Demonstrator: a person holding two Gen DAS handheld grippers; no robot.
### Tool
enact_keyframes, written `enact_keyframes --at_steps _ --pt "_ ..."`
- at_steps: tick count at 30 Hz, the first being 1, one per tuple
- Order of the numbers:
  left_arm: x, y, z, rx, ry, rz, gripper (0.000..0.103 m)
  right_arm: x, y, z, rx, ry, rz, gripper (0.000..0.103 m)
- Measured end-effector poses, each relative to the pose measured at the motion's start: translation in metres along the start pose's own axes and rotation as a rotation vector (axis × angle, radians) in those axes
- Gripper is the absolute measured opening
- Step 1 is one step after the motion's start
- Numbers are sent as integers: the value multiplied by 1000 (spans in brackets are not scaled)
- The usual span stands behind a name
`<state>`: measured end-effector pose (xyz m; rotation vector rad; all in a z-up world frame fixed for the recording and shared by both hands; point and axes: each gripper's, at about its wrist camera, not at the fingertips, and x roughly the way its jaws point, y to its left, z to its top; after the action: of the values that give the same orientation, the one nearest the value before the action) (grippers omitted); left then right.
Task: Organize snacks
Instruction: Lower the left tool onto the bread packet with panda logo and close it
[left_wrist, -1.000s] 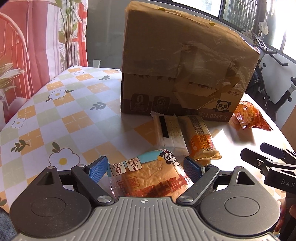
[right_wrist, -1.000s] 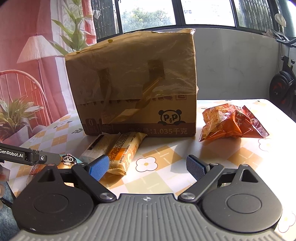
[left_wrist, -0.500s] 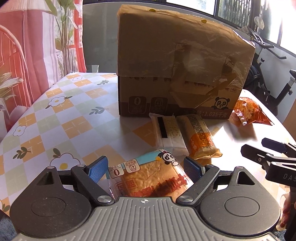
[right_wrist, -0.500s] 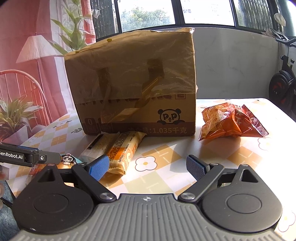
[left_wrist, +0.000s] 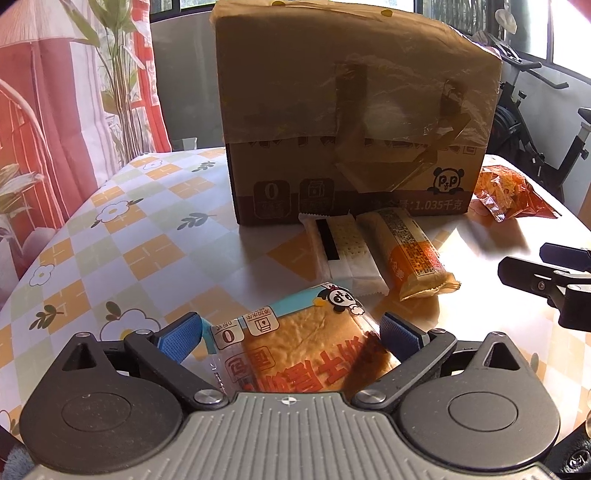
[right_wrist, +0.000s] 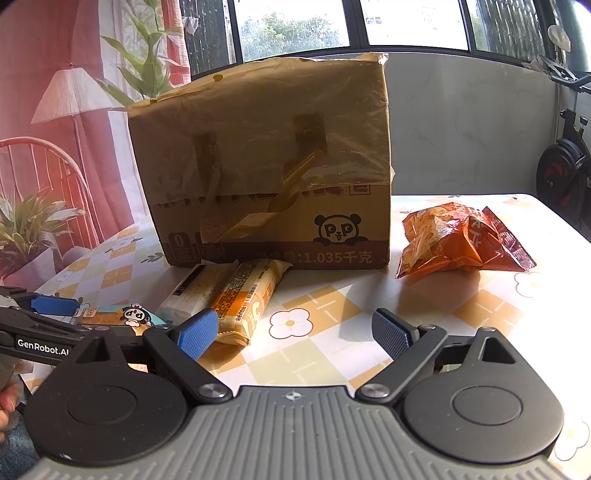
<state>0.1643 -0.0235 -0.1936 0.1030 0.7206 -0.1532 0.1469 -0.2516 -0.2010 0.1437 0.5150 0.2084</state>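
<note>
A tall cardboard box (left_wrist: 354, 122) (right_wrist: 266, 166) stands on the table. In front of it lie a white cracker pack (left_wrist: 343, 254) (right_wrist: 195, 291) and an orange bar pack (left_wrist: 410, 251) (right_wrist: 251, 295). An orange crinkly snack bag (left_wrist: 509, 195) (right_wrist: 458, 240) lies to the box's right. My left gripper (left_wrist: 291, 336) is open around a panda-printed bread pack (left_wrist: 306, 347) (right_wrist: 118, 315); its pads stand just off the pack's sides. My right gripper (right_wrist: 291, 332) is open and empty above the table; it also shows in the left wrist view (left_wrist: 546, 273).
The table (left_wrist: 110, 240) has a checked floral cloth. A red-striped curtain (left_wrist: 44, 110) and plants stand at the left. An exercise bike (right_wrist: 565, 166) stands at the right. A low wall and windows run behind the box.
The left gripper has dropped lower and levelled out, so the box looms taller, with the bread pack still between its fingers. The right gripper has barely moved.
</note>
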Motion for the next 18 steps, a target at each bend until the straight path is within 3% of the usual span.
enact_keyframes --at_steps 18 --pt "6 0 -3 -9 5 -8 103 1 0 0 -1 5 3 92"
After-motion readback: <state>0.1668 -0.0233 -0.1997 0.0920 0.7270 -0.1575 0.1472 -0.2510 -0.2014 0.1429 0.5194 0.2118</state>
